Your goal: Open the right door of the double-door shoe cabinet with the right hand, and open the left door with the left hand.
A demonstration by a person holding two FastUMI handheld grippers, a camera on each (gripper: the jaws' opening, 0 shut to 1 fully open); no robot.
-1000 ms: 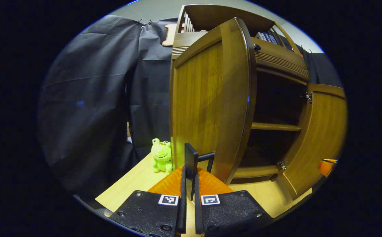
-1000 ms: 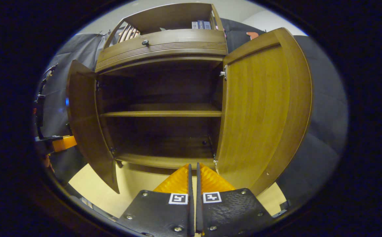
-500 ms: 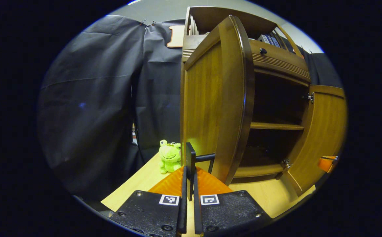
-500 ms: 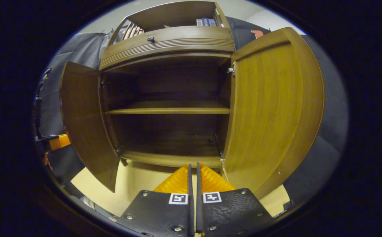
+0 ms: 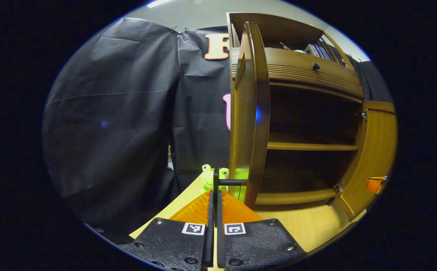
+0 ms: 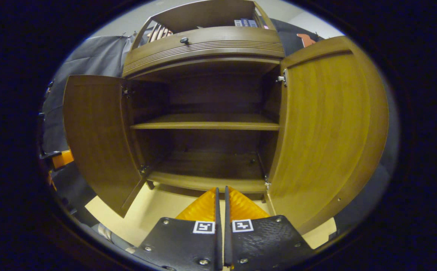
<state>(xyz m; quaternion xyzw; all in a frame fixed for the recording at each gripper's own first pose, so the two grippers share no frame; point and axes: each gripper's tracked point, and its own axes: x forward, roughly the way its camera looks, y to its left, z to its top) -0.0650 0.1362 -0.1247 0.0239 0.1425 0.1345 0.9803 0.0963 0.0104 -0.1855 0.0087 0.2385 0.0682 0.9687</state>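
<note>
Our left gripper (image 5: 214,195) is clamped on the dark bar handle (image 5: 229,182) of the shoe cabinet's left door (image 5: 248,113), both fingers pressed flat against the handle's upright plate. The door stands swung out nearly edge-on to us in the left gripper view, its outer face turned toward the booth's black cloth wall (image 5: 120,113). A green frog plush (image 5: 208,176) sits on the light wooden table (image 5: 308,226) just behind the handle, partly hidden by it.

Our right gripper (image 6: 220,199) hangs in front of the cabinet with its fingers closed together on nothing, apart from the right door (image 6: 327,128), which is swung wide open. In the right gripper view the left door (image 6: 98,139) also stands open, and between the two doors we see the dark interior with one shelf (image 6: 207,122) across the middle. Above it runs a drawer front with a small dark knob (image 6: 184,40). At the far left edge of that view, a piece of our left gripper (image 6: 61,158) shows behind the left door.
</note>
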